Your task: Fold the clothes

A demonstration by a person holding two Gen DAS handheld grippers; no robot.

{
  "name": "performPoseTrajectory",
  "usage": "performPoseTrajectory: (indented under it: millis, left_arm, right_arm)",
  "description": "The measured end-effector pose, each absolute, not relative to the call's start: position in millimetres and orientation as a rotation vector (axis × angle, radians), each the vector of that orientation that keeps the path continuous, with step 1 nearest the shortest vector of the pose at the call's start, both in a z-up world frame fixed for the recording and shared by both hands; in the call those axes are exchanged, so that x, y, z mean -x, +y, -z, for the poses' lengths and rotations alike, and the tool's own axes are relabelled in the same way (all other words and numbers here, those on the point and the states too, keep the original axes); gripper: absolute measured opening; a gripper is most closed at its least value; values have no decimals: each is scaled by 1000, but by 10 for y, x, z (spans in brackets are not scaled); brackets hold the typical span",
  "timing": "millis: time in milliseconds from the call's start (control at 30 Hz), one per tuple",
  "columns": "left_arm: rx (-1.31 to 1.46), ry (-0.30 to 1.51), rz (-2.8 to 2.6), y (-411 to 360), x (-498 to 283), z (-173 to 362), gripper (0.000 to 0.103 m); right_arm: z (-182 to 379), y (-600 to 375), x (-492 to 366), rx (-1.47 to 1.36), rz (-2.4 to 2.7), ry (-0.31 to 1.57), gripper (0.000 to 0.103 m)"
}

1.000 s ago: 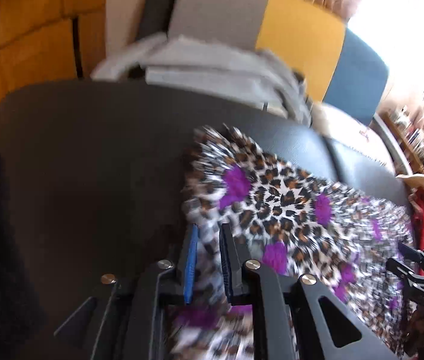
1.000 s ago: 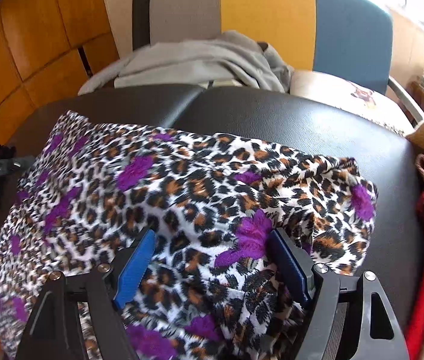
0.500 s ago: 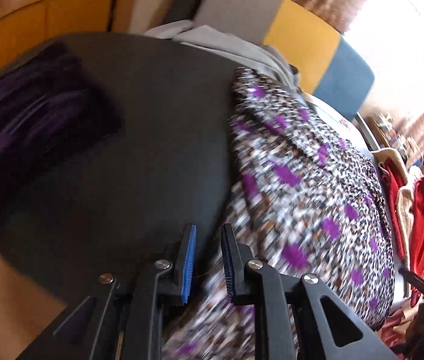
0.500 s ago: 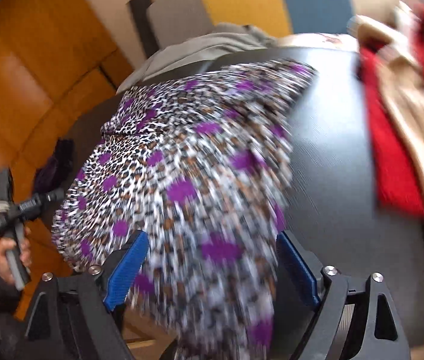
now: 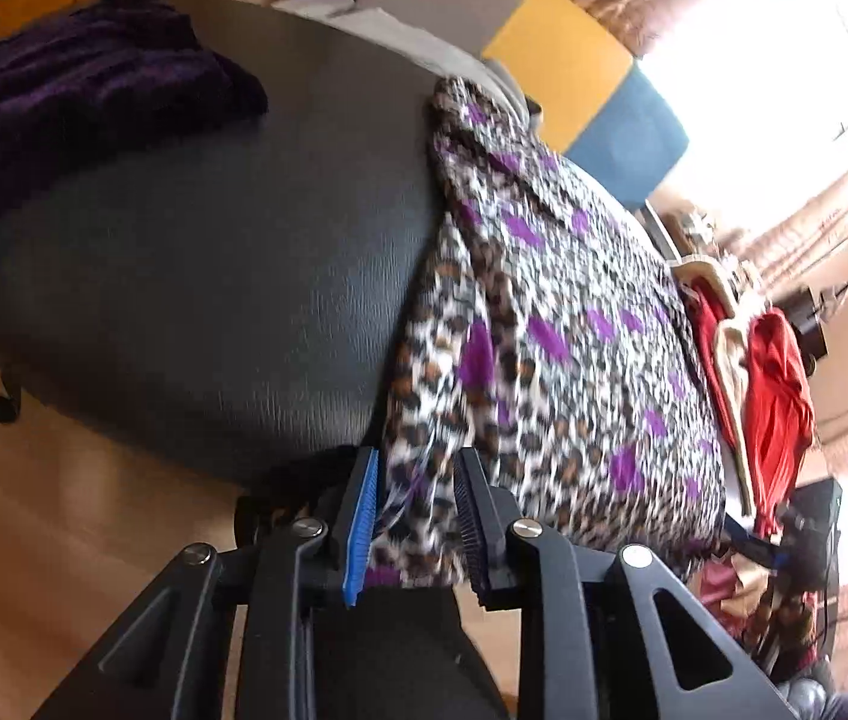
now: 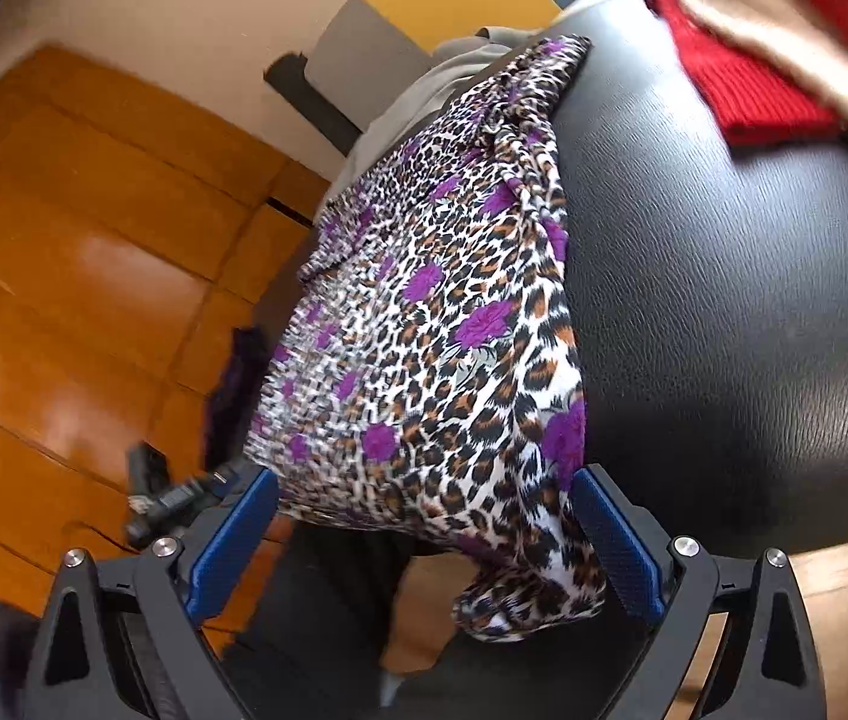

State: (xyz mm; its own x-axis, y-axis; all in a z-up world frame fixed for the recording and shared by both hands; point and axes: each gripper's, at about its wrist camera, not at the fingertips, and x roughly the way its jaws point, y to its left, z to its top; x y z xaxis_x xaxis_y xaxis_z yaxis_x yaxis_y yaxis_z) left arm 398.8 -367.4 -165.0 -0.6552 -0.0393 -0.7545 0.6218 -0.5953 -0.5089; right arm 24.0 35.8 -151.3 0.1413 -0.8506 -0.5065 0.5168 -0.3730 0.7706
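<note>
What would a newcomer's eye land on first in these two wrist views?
The leopard-print garment with purple flowers, stretched along the black padded surface with its near edge hanging over the front. The left gripper and right gripper each have that hanging edge between opening jaws. Next, the red clothes piled on the right and a dark purple garment at far left.

The left gripper point(image 5: 415, 531) angles steeply down, jaws opening, while the right gripper point(image 6: 424, 546) spreads its jaws wide.

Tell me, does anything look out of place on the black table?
Yes. The leopard-print garment hangs over the near edge of the black table, so part of it dangles instead of lying flat for folding.
</note>
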Motion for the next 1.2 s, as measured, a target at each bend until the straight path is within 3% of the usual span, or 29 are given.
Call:
performPoseTrajectory:
  millis: [200,567,800,900,1033,1200]
  left_arm:
    - [-1159,1077,2287,-3544,-3907,1809,25]
    - [-1256,1037,2309,-3571,-3753,1857,26]
    - [-1275,1055,2309,-3503,-3583,1894,26]
    - [-1277,1044,2296,-3495,-3596,1896,26]
    - [-1276,1075,2267,-3530,-3588,1944,27]
    - [-1291,980,2271,-3443,-3613,1956,27]
  right_arm:
    - [1682,476,-110,-1261,1402,-559,103]
    - [1780,457,-230,-1392,1284,-553,100]
    - [2097,359,-282,-1525,1321,-515,98]
    - [2118,455,-244,-1536,1382,-514,90]
    - [2090,525,-214,-1500,1443,-485,93]
    - [2120,312,-358,-1503,1462,-291,97]
